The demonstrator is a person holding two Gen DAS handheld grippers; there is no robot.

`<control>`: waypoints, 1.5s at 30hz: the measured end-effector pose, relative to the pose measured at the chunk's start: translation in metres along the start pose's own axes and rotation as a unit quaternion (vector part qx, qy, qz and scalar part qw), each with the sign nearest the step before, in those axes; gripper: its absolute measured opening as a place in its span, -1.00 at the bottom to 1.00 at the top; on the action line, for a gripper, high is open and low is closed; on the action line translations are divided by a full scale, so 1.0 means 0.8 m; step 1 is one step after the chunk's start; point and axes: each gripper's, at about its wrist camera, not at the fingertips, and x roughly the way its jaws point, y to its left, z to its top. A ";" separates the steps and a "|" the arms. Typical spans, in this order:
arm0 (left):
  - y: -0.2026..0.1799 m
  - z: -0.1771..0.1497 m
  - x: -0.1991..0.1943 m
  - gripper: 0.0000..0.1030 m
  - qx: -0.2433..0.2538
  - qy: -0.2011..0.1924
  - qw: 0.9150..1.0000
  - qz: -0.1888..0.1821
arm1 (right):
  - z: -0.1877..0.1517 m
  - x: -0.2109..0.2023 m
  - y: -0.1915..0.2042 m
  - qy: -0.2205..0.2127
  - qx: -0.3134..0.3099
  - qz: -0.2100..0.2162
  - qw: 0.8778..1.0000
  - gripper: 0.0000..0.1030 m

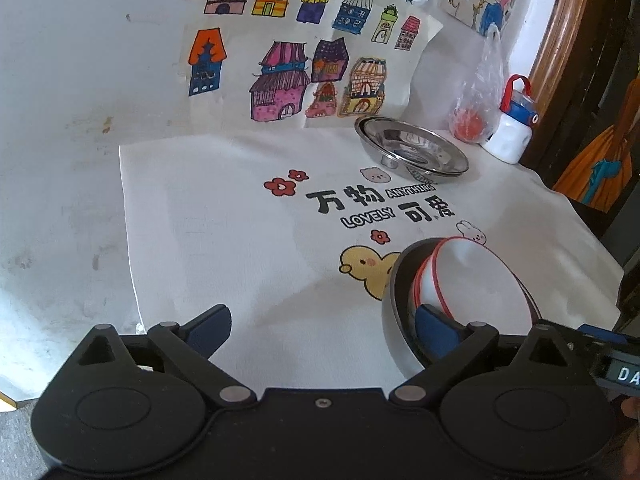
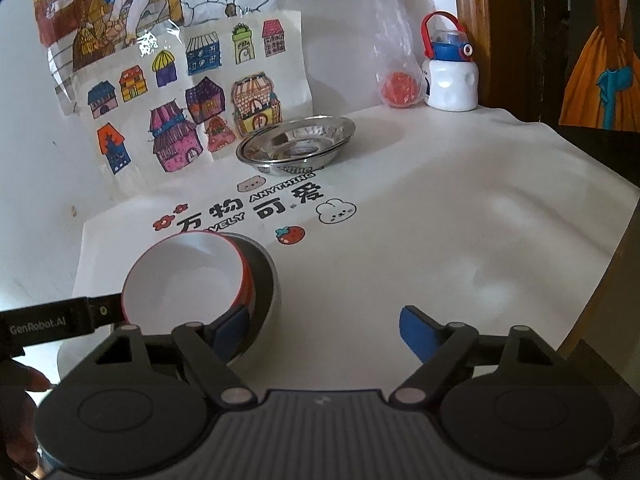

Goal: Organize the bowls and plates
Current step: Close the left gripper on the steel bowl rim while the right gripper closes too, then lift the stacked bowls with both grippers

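Round steel plates [image 2: 296, 142] already stacked, red-rimmed white bowl [image 2: 188, 280] seemingly nested in the grey bowl [image 2: 269, 280]; left gripper [image 1: 320, 332] and right gripper [image 2: 324, 330] both gape, holding nothing

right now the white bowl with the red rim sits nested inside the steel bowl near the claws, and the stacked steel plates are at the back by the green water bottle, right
Not quite: the bottle is not green. The right wrist view shows a white water bottle with a blue lid and red handle. The rest holds: the white bowl with the red rim sits nested in the steel bowl near the claws, and the stacked steel plates are at the back.
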 end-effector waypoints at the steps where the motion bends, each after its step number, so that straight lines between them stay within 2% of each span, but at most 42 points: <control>1: 0.000 0.001 0.000 0.89 -0.001 0.000 1.000 -0.001 | 0.000 0.001 0.000 0.002 -0.001 0.002 1.000 0.64; 7: -0.003 0.002 -0.001 0.82 -0.001 -0.005 1.000 0.001 | -0.001 0.005 0.003 0.005 -0.001 0.002 1.000 0.43; 14: -0.009 0.000 -0.005 0.50 0.000 -0.014 1.000 -0.007 | -0.001 0.005 0.009 0.001 -0.008 0.008 1.000 0.16; 18: -0.011 -0.001 -0.007 0.34 0.000 -0.018 1.000 -0.015 | -0.002 0.004 0.009 0.000 -0.006 0.011 1.000 0.11; 24: -0.013 -0.002 -0.010 0.00 -0.008 -0.021 0.999 -0.034 | -0.003 0.003 0.008 -0.002 -0.002 0.017 1.000 -0.01; 26: -0.013 -0.002 -0.010 -0.06 -0.012 -0.021 0.999 -0.037 | -0.004 0.002 0.007 -0.003 -0.001 0.024 1.000 -0.15; 30: -0.011 -0.003 -0.009 -0.21 -0.026 -0.021 0.998 -0.049 | -0.005 0.001 0.012 -0.006 -0.004 0.026 1.000 -0.26; 38: -0.017 -0.005 -0.011 -0.70 -0.036 -0.020 0.997 -0.066 | -0.007 -0.001 0.015 -0.006 0.004 0.046 0.999 -0.63; 40: -0.019 -0.005 -0.011 -0.79 -0.035 -0.015 0.997 -0.067 | -0.008 -0.001 0.016 -0.006 0.007 0.049 0.999 -0.63; 45: -0.014 -0.006 -0.006 -0.78 -0.051 -0.001 0.996 -0.074 | -0.009 0.000 0.012 -0.006 0.023 0.055 0.998 -0.63</control>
